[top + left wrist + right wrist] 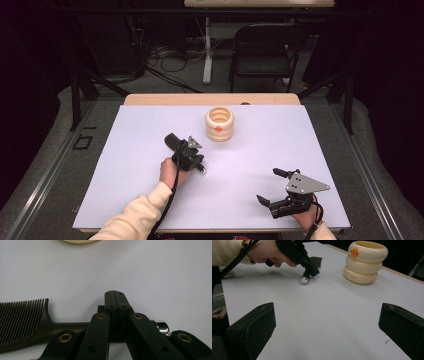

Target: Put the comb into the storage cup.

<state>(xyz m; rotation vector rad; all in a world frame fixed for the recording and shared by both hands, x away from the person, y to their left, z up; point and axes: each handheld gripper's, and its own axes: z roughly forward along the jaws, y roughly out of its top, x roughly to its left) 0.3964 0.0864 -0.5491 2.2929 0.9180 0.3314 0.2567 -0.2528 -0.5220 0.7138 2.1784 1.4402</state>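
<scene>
Pinching a dark comb (30, 320) by its handle, the left tool (115, 293) rests on the table (150, 195). The right tool (272, 187) sits spread. Its view shows the holder's (364, 262) orange mark.

A lab-like recording room: dark curtains (30, 75), floor cables (170, 57), a folding chair (265, 47).

1. Ringed holder (219, 123) stands on the table (140, 150), toward its far edge.
2. Comb (27, 320) lies nearer, left of the holder.
3. Chair (265, 47) stands behind the table.
</scene>
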